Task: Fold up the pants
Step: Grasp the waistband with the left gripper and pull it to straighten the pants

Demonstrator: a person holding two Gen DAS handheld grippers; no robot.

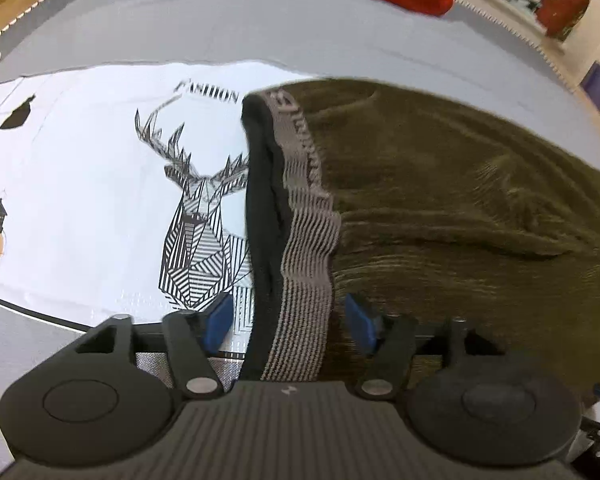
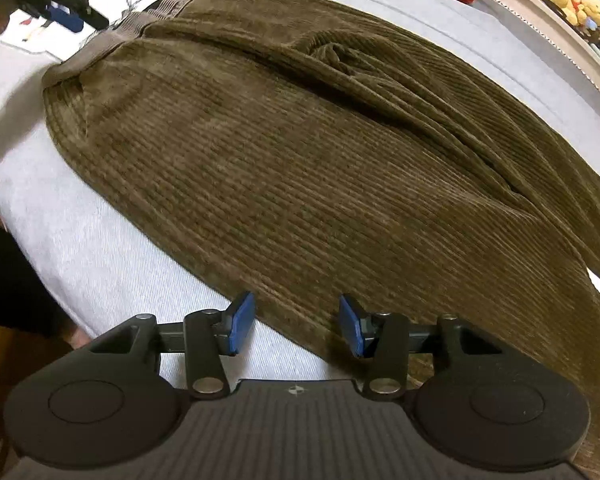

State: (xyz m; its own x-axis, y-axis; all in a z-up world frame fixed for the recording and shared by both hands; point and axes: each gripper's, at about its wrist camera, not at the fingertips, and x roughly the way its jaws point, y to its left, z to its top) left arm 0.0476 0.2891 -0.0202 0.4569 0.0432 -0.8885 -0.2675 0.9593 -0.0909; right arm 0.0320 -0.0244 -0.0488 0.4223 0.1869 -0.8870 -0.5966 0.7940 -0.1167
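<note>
surface: grey bed (image 2: 100, 248) | pants (image 2: 300, 152) lie spread flat on it, waistband (image 1: 300, 200) over white deer-print cloth (image 1: 100, 160) | left gripper (image 1: 288, 316) jaws released astride waistband | right gripper (image 2: 296, 324) jaws released over near edge | risk: waistband slumps askew, cloth gets pinched too.

Pants (image 2: 300, 140) flat on bed (image 2: 100, 248); waistband (image 1: 300, 220) over printed cloth (image 1: 100, 180), left

Left gripper (image 1: 290, 322) angled steeply down, blue pads apart astride the pants (image 2: 300, 140) waistband, right gripper (image 2: 296, 324) pitched down over the pants' near edge, jaws apart
</note>
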